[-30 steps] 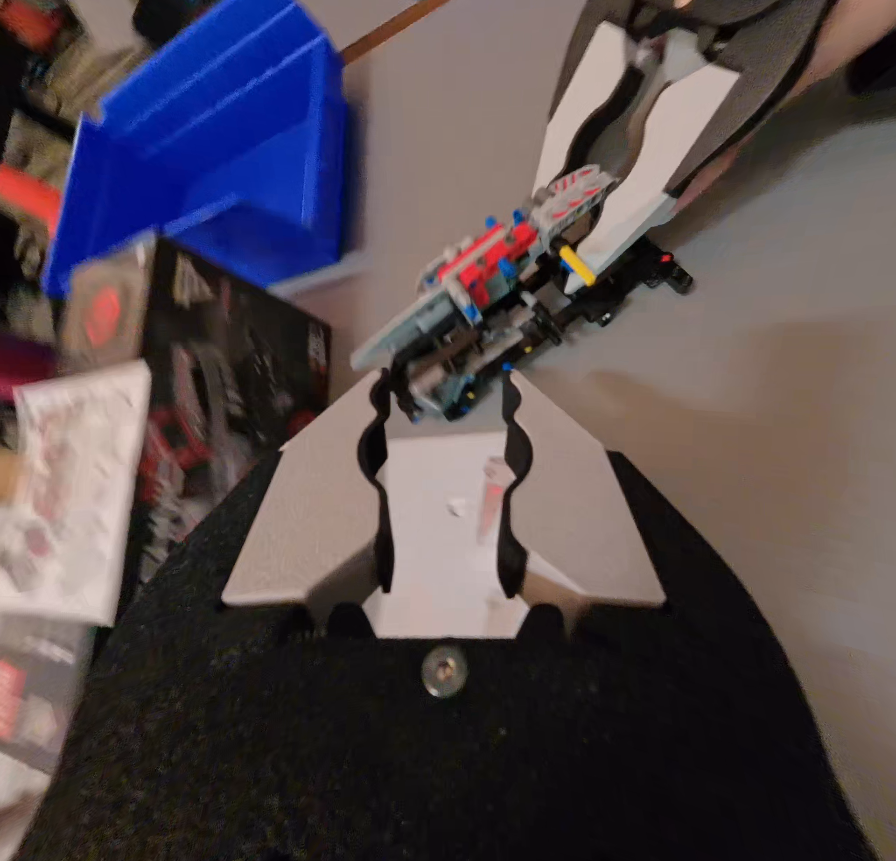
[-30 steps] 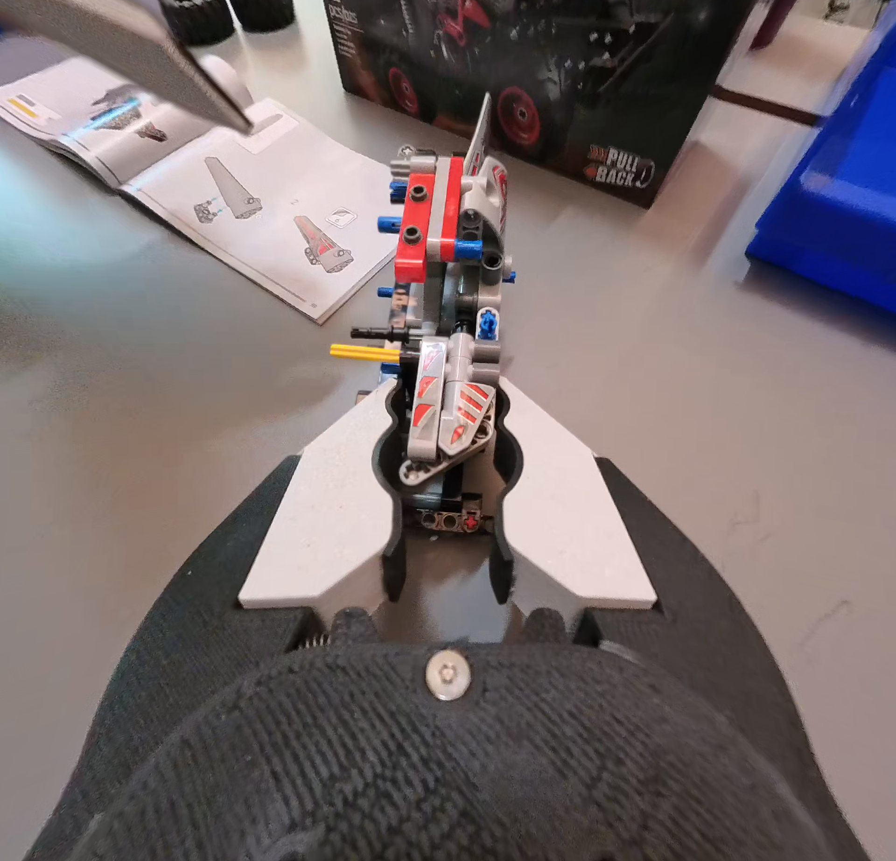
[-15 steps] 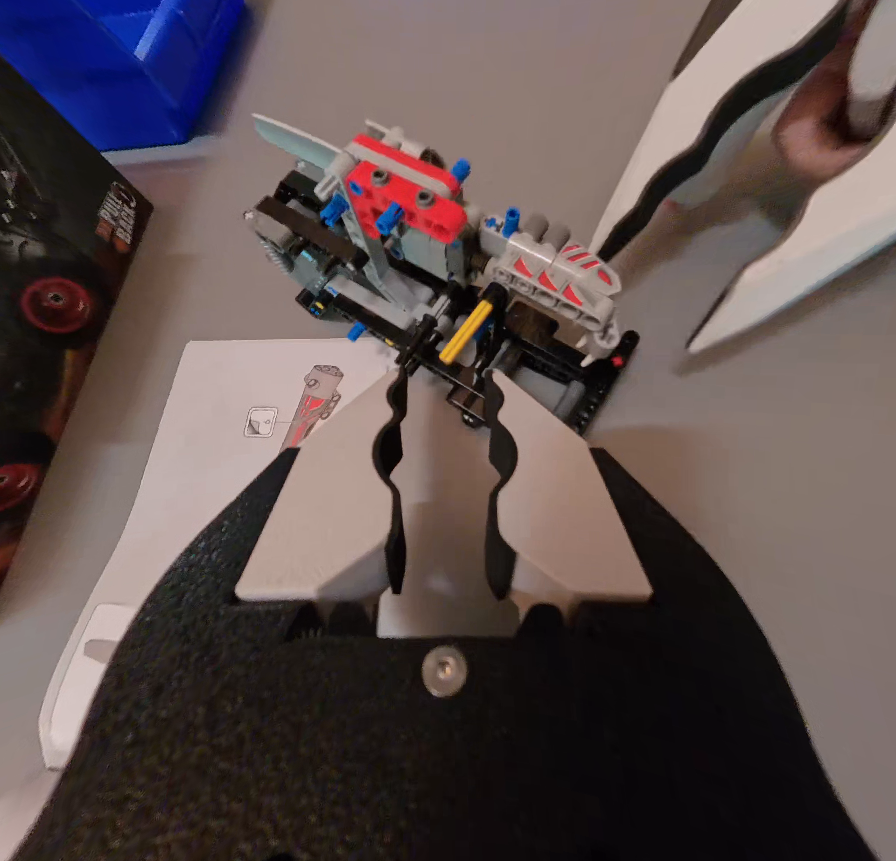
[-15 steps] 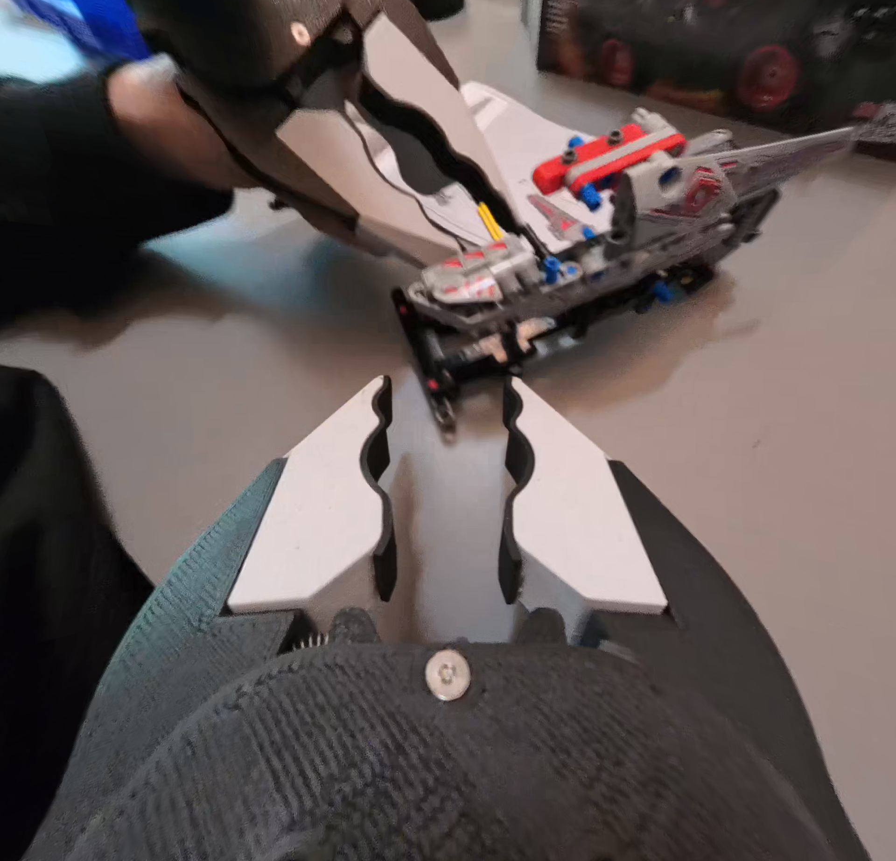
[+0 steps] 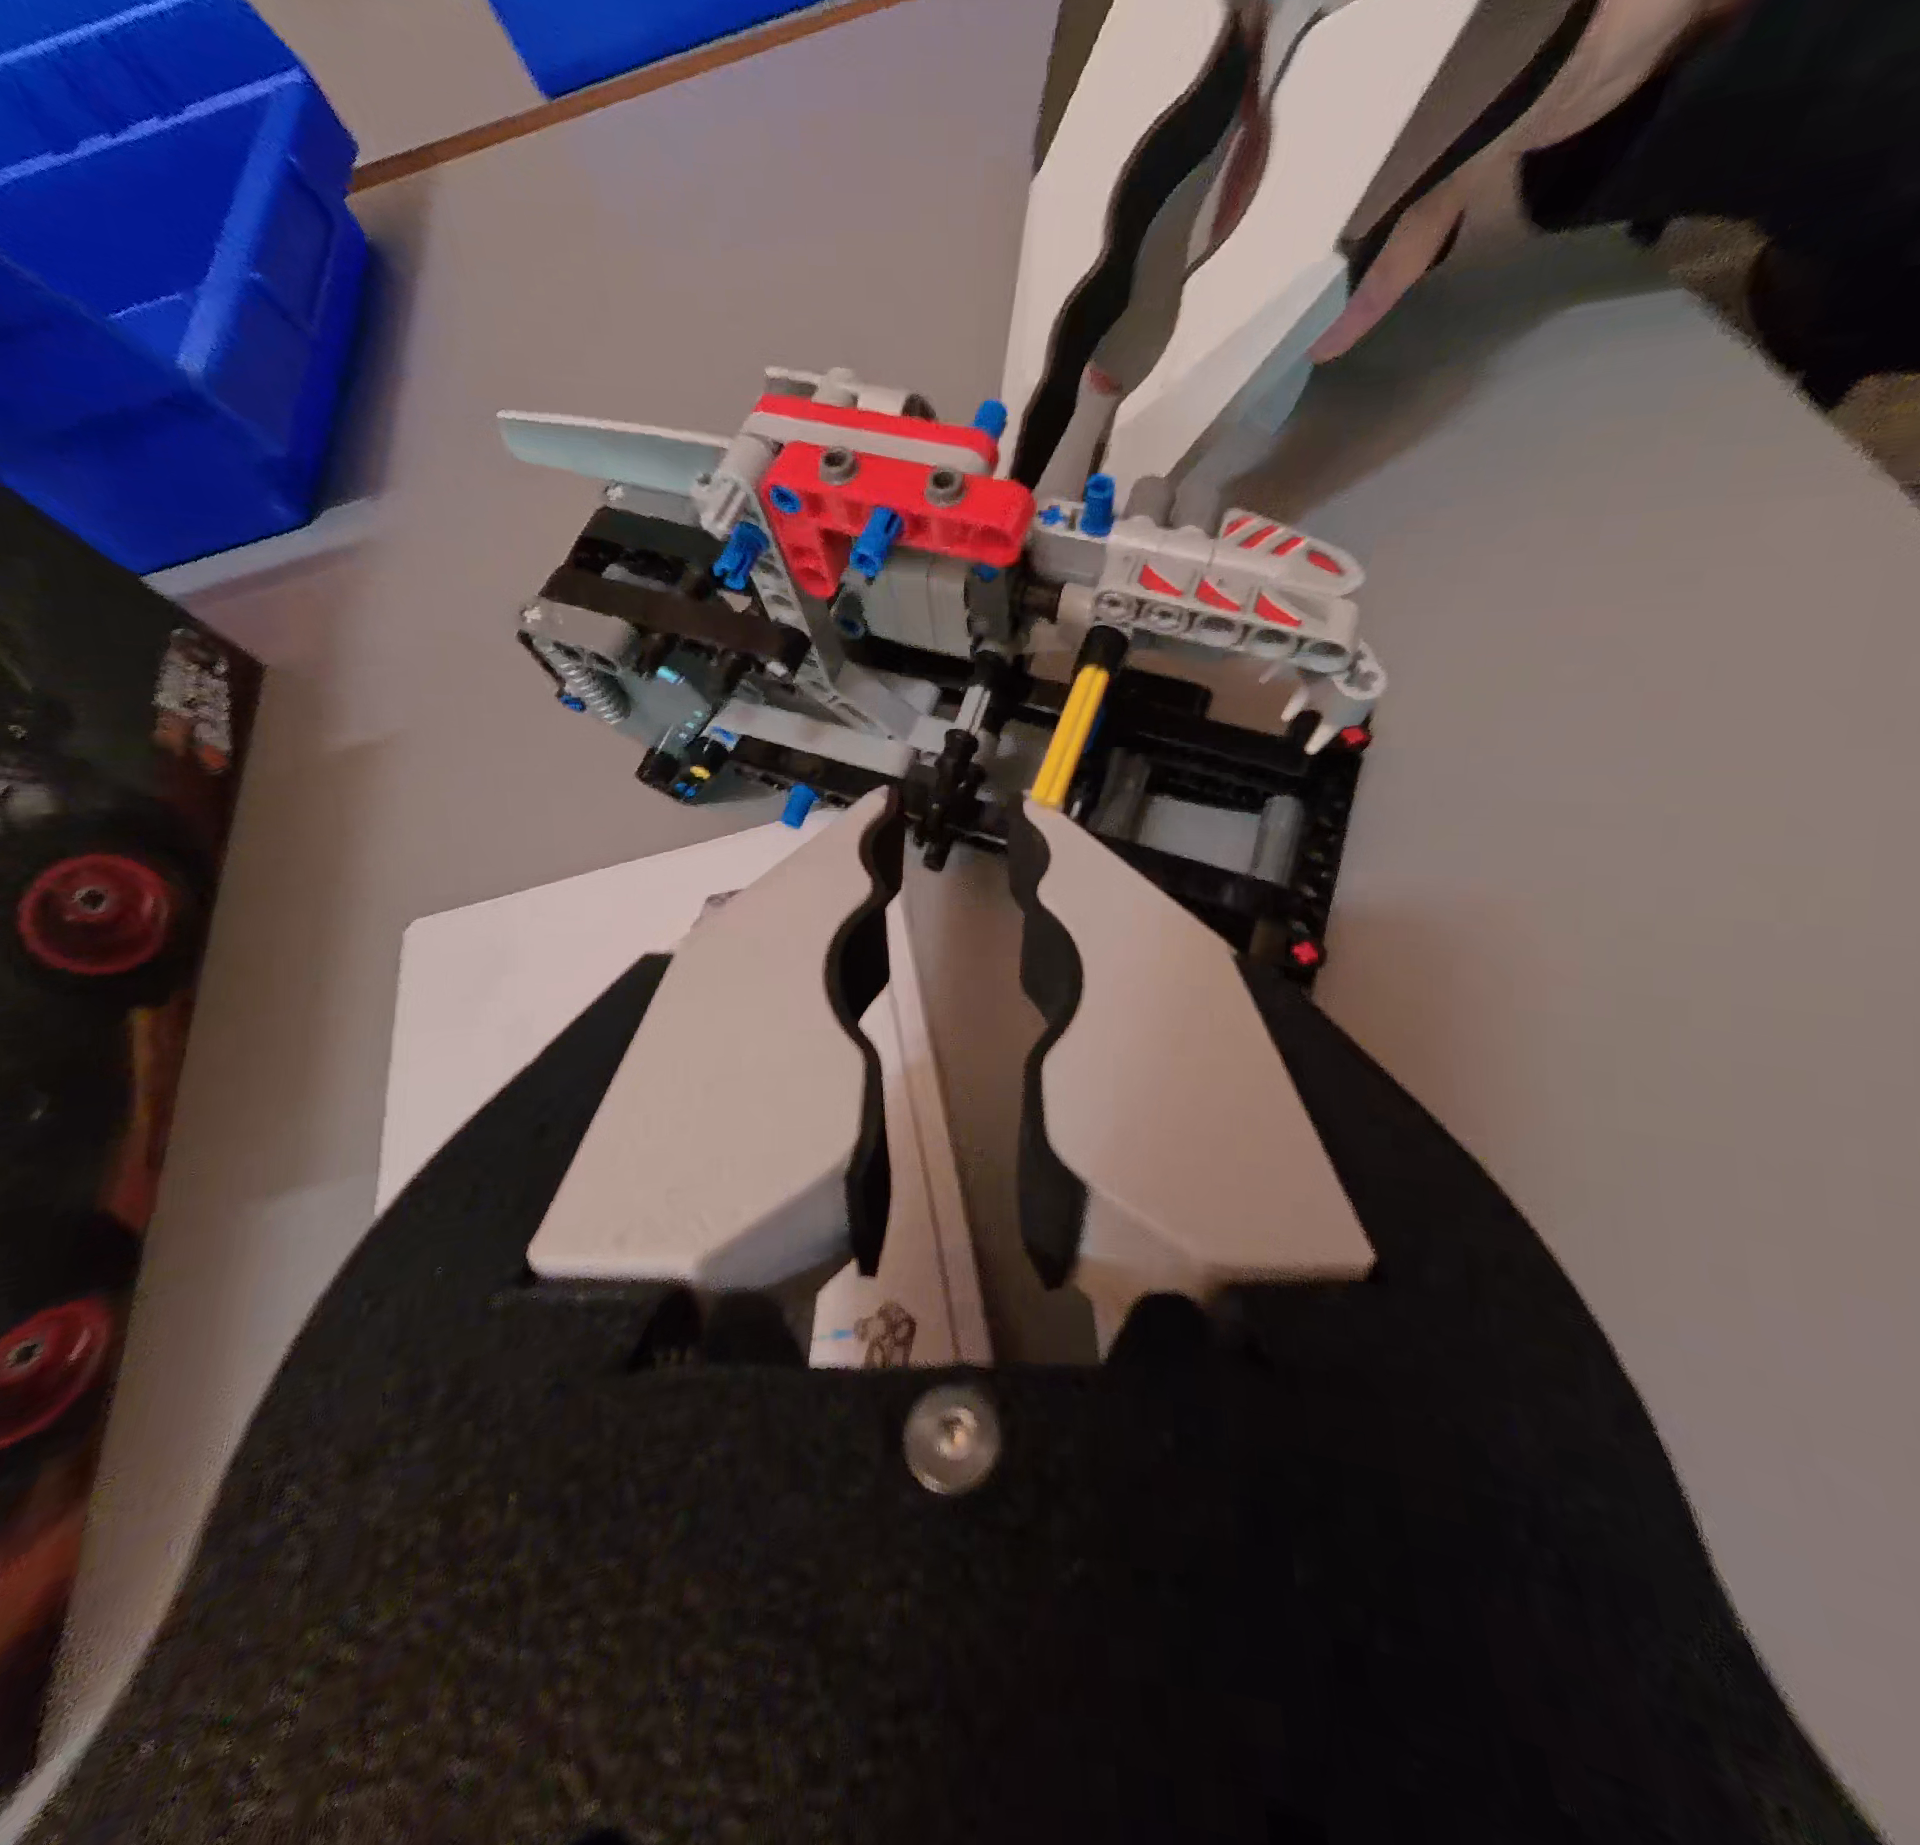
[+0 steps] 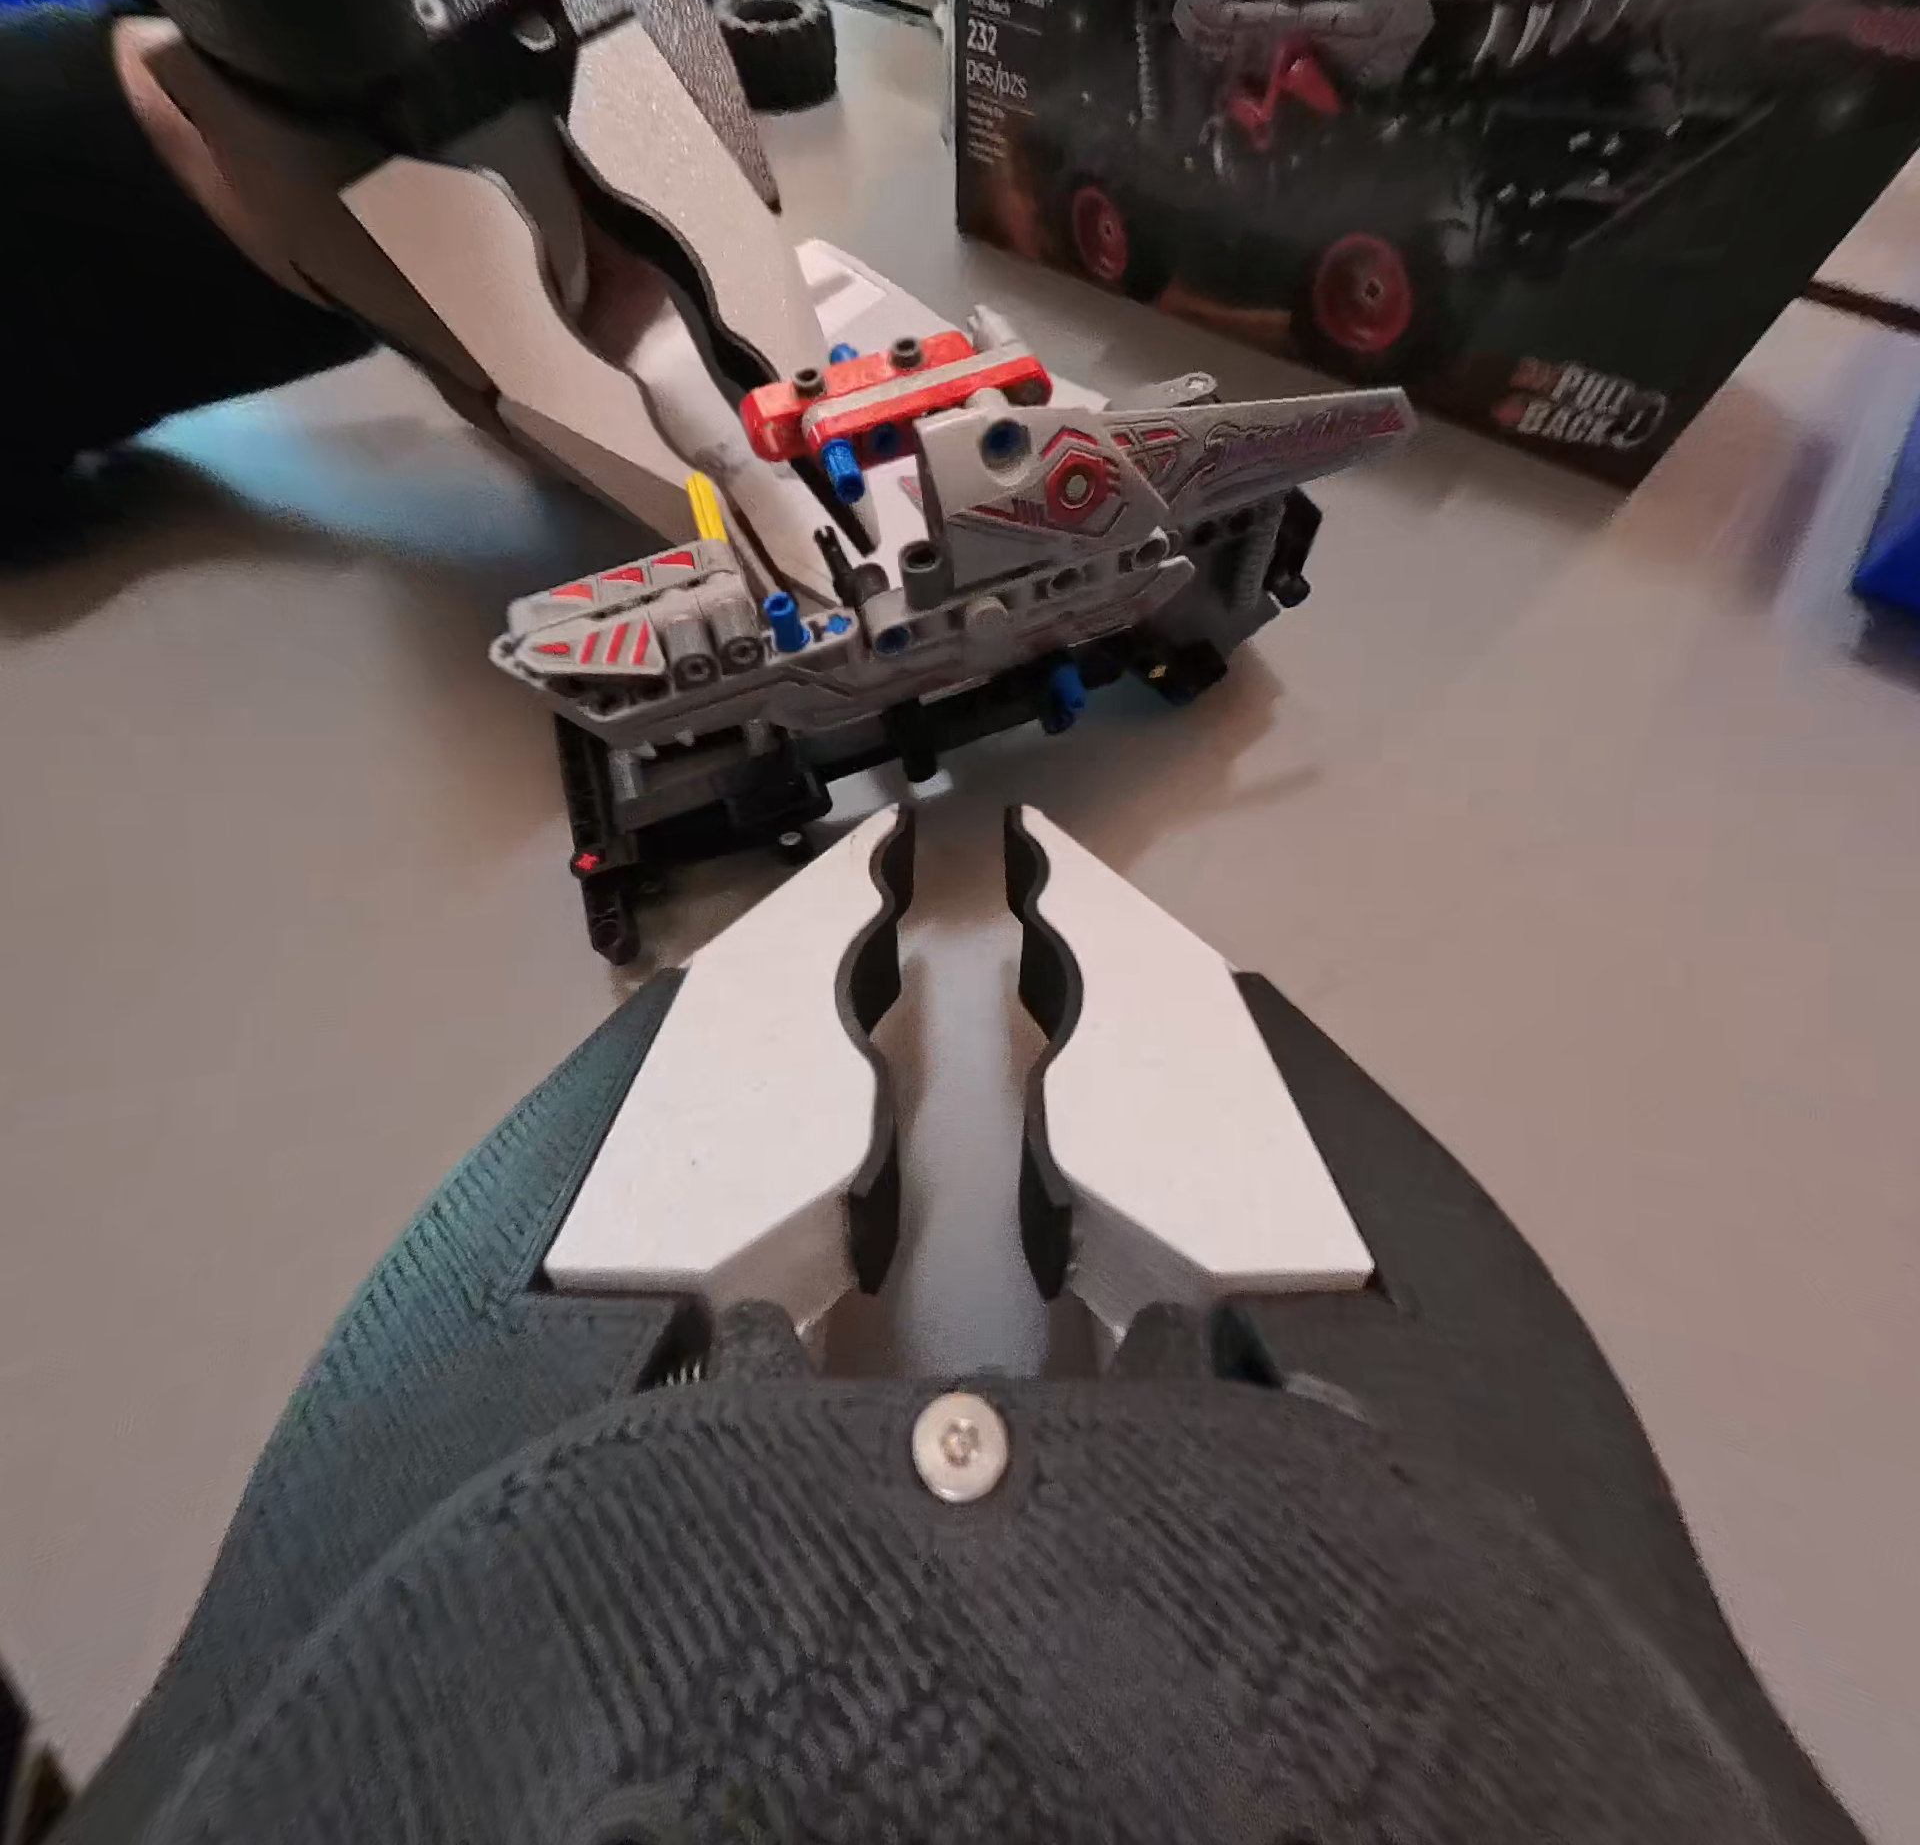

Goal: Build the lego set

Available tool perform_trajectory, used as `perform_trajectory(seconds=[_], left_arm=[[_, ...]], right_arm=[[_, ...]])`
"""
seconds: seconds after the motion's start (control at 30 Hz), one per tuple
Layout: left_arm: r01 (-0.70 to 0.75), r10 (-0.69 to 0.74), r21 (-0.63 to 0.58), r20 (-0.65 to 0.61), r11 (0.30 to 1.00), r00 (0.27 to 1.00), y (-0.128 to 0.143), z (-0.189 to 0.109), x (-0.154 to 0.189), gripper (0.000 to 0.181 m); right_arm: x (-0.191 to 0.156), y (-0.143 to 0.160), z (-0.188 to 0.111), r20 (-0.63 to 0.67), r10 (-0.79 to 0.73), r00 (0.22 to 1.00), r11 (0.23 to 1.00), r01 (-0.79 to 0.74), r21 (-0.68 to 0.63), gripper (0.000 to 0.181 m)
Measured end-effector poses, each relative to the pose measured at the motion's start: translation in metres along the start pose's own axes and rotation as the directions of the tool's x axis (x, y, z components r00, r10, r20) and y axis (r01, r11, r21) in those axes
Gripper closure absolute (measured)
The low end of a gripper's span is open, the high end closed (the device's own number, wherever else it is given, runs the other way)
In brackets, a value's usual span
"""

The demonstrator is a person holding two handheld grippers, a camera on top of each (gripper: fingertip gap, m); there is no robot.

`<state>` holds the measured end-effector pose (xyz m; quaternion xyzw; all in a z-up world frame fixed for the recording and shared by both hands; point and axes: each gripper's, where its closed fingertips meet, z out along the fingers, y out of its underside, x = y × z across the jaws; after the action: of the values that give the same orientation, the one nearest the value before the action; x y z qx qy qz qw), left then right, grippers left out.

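The part-built lego vehicle [image 5: 914,600], grey and black with a red beam on top, lies on the grey table; it also shows in the right wrist view [image 6: 935,590]. A black axle [image 5: 966,735] and a yellow axle [image 5: 1070,735] stick out of its near side. My left gripper [image 5: 954,819] is open with a narrow gap, its tips on either side of the black axle's end. In the right wrist view the left gripper [image 6: 821,559] reaches down onto the model from the upper left. My right gripper [image 6: 956,819] is empty, jaws narrowly apart, just short of the model's side. It also shows beyond the model [image 5: 1117,434].
The dark set box [image 6: 1351,133] stands behind the model and shows at the left [image 5: 83,860]. Blue bins [image 5: 156,237] sit at the back left near the table edge. The open instruction booklet [image 5: 540,1016] lies under my left gripper. Black tyres [image 6: 774,19] lie far back. The grippers' ends are close to 7 cm from one another.
My right gripper let go of the model's front end, drew back and moved round to its side, jaws narrowing. My left gripper moved in and narrowed around the black axle.
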<state>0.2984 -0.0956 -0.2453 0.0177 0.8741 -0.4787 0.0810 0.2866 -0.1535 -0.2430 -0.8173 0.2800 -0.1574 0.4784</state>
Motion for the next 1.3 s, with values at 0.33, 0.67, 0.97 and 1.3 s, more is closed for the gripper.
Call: perform_trajectory(seconds=[0.33,0.67,0.97,1.3], left_arm=[[0.007,-0.007,0.043,-0.017,0.999,1.000,-0.002,0.002,-0.004,0.177],[-0.043,0.040,-0.063,-0.042,0.997,0.998,-0.012,0.014,-0.002,0.178],[-0.075,0.074,-0.054,-0.022,0.996,0.997,-0.046,0.034,0.001,0.178],[-0.032,0.034,-0.019,0.059,0.999,0.998,-0.056,0.039,-0.016,0.164]], right_arm=[[-0.016,-0.028,-0.010,0.314,0.341,0.886,0.914,-0.391,0.111,0.142],[-0.039,-0.016,-0.016,0.049,0.199,0.979,0.978,-0.201,0.051,0.126],[-0.012,0.001,-0.036,-0.183,0.250,0.951,0.967,-0.235,0.098,0.129],[0.034,0.037,-0.085,-0.232,0.417,0.879,0.906,-0.382,0.179,0.151]])
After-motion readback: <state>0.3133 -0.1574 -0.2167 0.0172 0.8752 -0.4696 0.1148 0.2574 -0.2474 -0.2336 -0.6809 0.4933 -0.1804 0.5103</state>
